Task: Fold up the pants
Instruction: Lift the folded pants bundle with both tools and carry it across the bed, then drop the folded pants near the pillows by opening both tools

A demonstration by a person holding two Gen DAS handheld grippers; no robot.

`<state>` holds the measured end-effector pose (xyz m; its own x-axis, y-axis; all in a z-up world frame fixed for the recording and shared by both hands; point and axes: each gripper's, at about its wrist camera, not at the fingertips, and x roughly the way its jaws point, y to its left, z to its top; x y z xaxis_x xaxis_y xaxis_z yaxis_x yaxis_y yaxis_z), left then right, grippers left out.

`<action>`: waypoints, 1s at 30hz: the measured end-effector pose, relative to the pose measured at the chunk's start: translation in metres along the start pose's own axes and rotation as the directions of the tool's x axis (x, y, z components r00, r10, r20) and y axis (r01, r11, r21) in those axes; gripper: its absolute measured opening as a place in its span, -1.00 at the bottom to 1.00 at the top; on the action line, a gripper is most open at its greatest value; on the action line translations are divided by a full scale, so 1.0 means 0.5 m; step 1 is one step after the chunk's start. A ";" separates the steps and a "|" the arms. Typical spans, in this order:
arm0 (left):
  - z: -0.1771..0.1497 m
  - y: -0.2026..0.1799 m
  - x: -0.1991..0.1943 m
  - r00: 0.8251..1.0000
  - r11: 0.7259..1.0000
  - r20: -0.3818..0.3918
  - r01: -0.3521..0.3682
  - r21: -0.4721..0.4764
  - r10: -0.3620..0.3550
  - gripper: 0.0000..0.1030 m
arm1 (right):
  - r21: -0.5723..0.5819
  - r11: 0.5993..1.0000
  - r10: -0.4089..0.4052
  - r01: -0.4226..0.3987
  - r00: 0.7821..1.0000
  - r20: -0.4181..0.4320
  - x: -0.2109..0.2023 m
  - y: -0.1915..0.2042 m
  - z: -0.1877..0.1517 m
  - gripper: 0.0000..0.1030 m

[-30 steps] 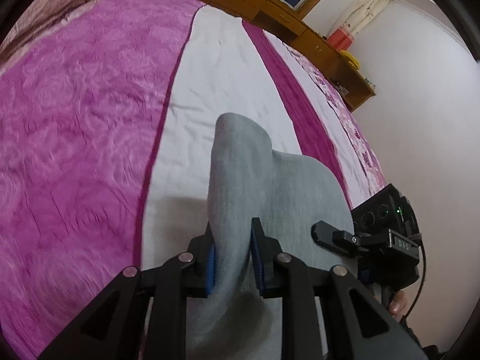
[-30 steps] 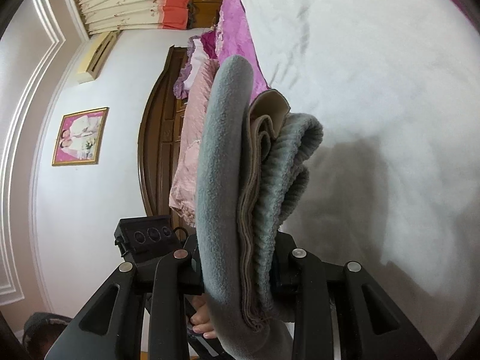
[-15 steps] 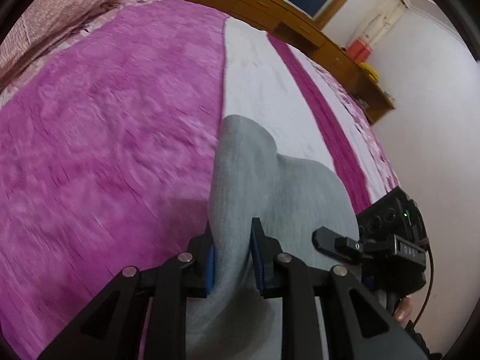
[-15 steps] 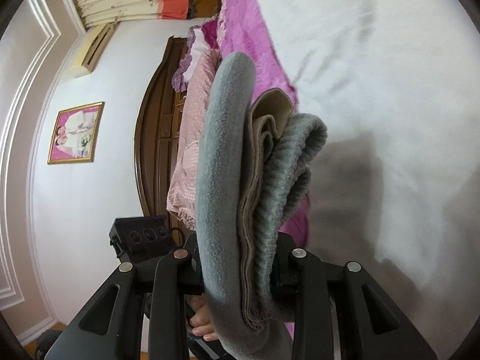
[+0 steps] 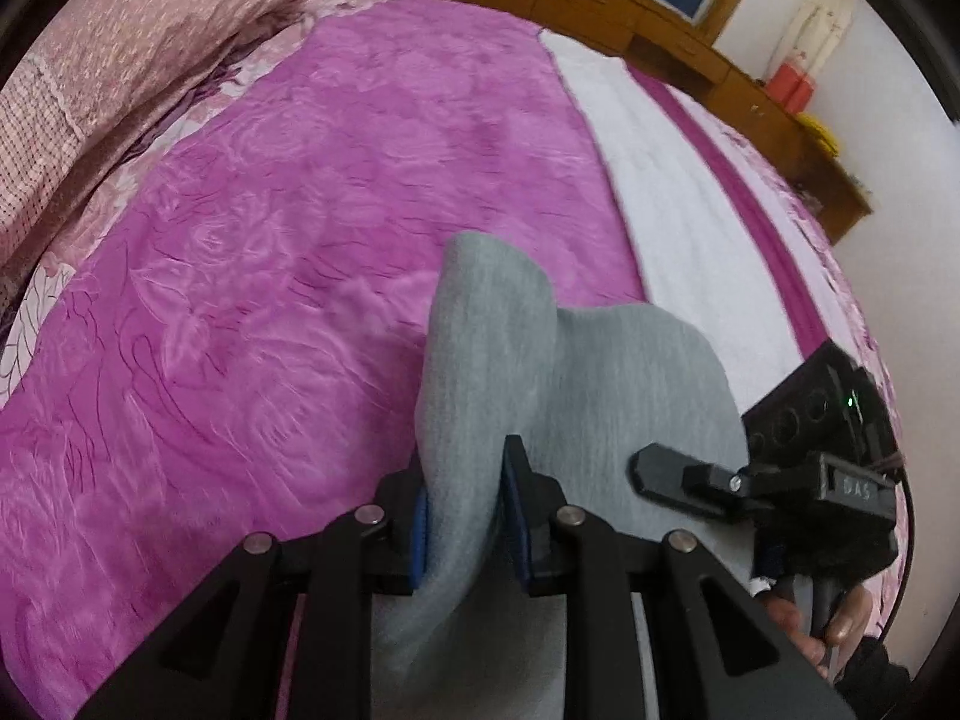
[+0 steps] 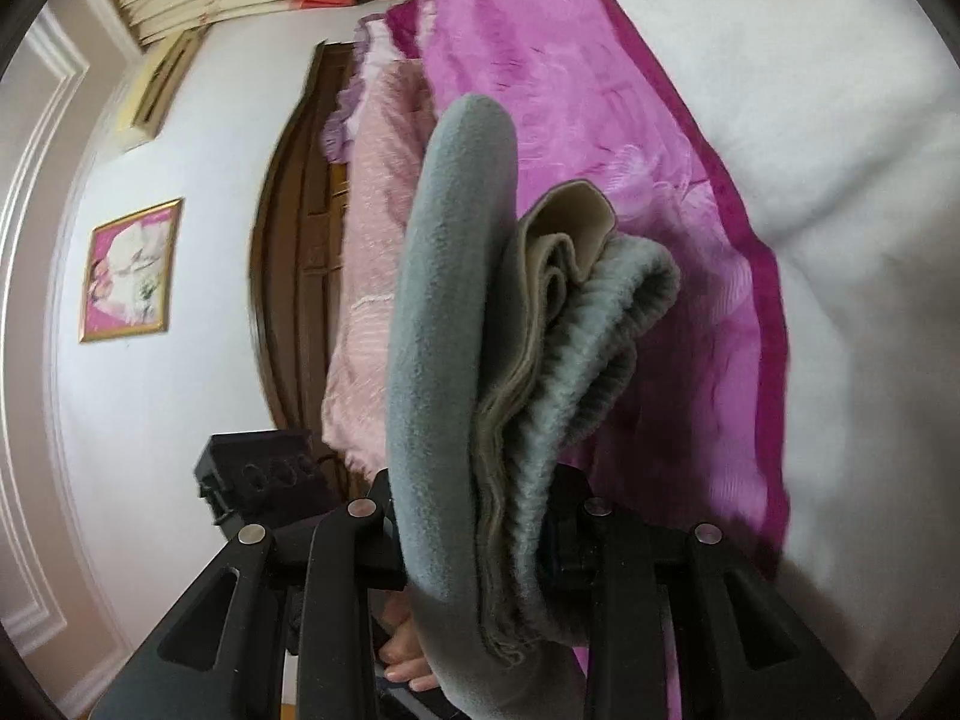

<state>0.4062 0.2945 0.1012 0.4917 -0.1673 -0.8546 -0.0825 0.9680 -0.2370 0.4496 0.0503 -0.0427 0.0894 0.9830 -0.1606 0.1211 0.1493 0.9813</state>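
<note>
The left gripper (image 5: 465, 519) is clenched on a fold of the grey pants (image 5: 576, 384), its 2 blue pads (image 5: 418, 540) pressing the cloth from either side. The pants rise out of the jaws in a rounded hump and spread right toward the right gripper (image 5: 672, 471), whose black body and a hand (image 5: 822, 630) show at the near right edge. Below lies the bed (image 5: 300, 252), its magenta cover on the left and a white strip (image 5: 678, 204) on the right; a pink quilt (image 5: 120, 54) is bunched at the far left. In the right wrist view the right gripper (image 6: 480, 546) grasps a thick bundle of the pants (image 6: 444, 324): a smooth grey layer, a beige lining (image 6: 570, 222) and a ribbed cuff (image 6: 612, 324) stacked between the jaws. The bundle hangs clear above the bed (image 6: 558, 90). A framed picture (image 6: 132, 270) hangs on the wall to the left.
</note>
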 end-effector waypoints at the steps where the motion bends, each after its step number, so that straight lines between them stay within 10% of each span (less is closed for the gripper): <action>1: 0.005 0.010 0.011 1.000 1.000 -0.008 -0.005 -0.007 0.005 -0.57 | 0.014 1.000 -0.001 0.001 1.000 0.001 0.014 -0.009 0.008 -0.56; 6: 0.005 0.075 0.068 0.997 0.992 -0.030 0.073 -0.102 -0.076 -0.50 | -0.012 0.999 -0.049 0.049 0.999 0.007 0.048 -0.017 0.026 -0.56; 13: -0.018 0.144 0.062 0.993 0.960 0.026 0.122 -0.252 -0.119 0.25 | 0.028 0.993 -0.112 0.111 0.993 0.028 0.038 -0.013 0.029 -0.43; 22: -0.110 0.079 -0.103 0.978 0.972 0.029 -0.199 -0.128 0.204 0.41 | -0.001 0.960 -0.273 0.278 0.944 0.186 -0.096 0.062 -0.050 0.22; 30: -0.304 -0.071 -0.282 0.962 0.966 0.099 -0.246 -0.078 0.253 0.41 | -0.362 0.735 -0.510 0.574 0.819 0.263 -0.229 0.201 -0.283 0.22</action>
<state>0.2079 0.2555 0.1596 0.5384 0.1021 -0.8365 -0.2680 0.9618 -0.0551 0.3119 -0.0321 0.0890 0.2712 0.7007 -0.6599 -0.2172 0.7125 0.6673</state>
